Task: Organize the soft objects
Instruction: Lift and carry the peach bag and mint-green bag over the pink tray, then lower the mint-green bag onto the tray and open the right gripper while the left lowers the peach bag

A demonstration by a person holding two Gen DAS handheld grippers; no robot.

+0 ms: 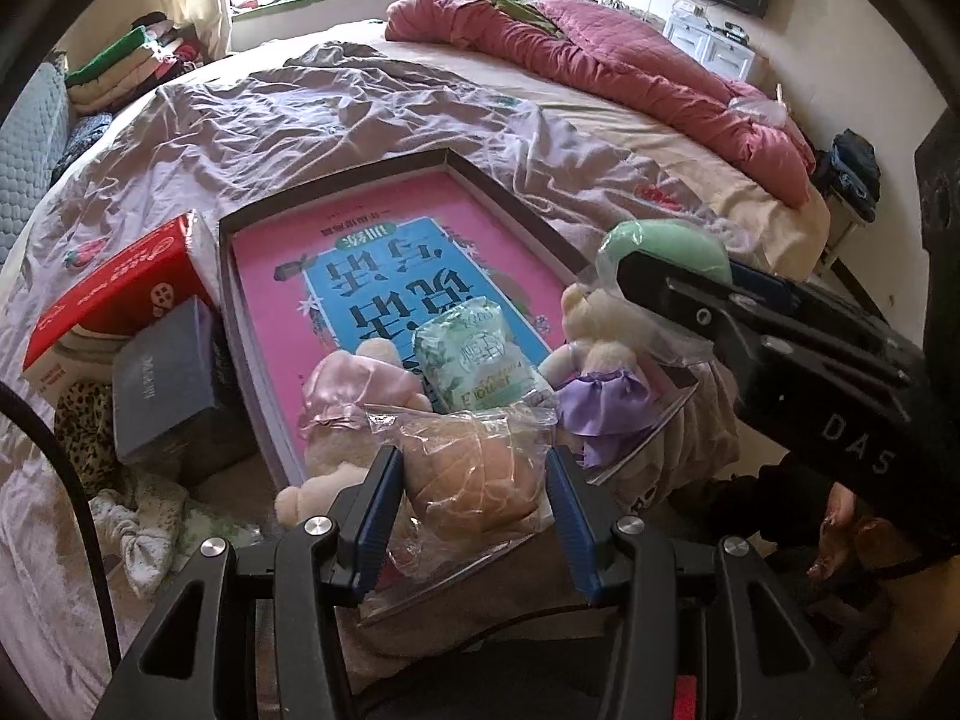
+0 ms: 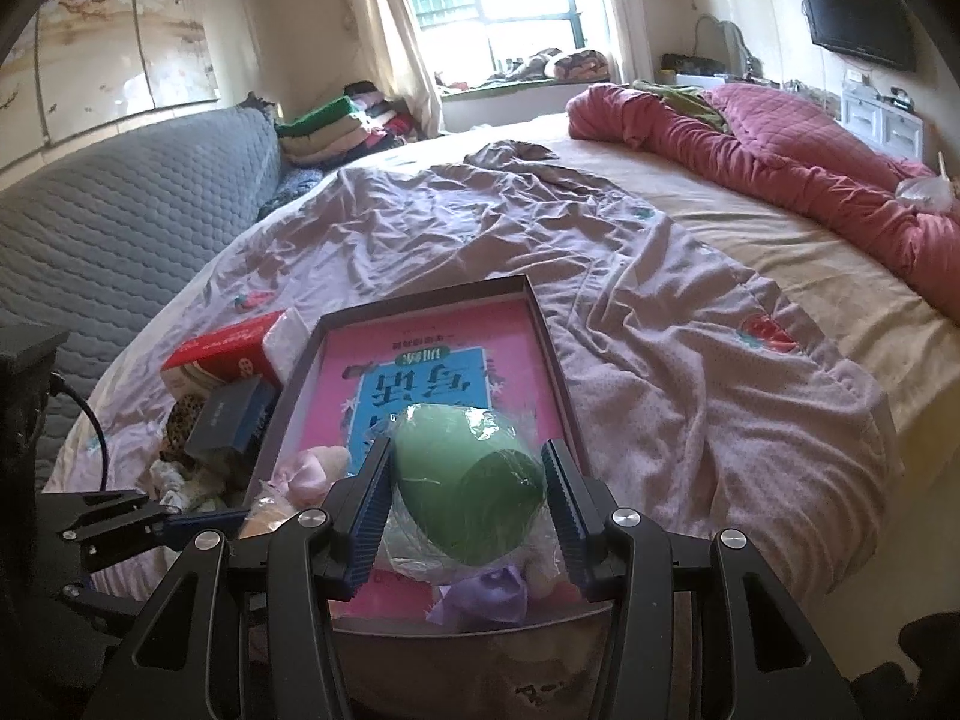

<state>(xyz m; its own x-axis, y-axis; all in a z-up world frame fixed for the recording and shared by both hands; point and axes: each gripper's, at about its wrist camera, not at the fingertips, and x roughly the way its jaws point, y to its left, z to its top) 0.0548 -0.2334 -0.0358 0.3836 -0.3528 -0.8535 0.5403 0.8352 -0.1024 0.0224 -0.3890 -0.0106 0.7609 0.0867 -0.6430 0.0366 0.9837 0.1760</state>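
right gripper (image 2: pixel 468 480) pinching green ball (image 2: pixel 465 495) (bagged) | left gripper (image 1: pixel 474 498) spread, flanking bun (image 1: pixel 480 480)

My left gripper (image 1: pixel 474 498) is low and level, pointing forward, its blue-padded fingers (image 1: pixel 375 510) spread apart with a clear gap on either side of what lies between them. I cannot confirm any contact there. My right gripper (image 2: pixel 468 480) is raised and reaches in from the right side, its fingers (image 2: pixel 372 492) closed against a held item at both pads. In the left wrist view its black body (image 1: pixel 780 348) angles down and leftward, ahead of the left gripper.
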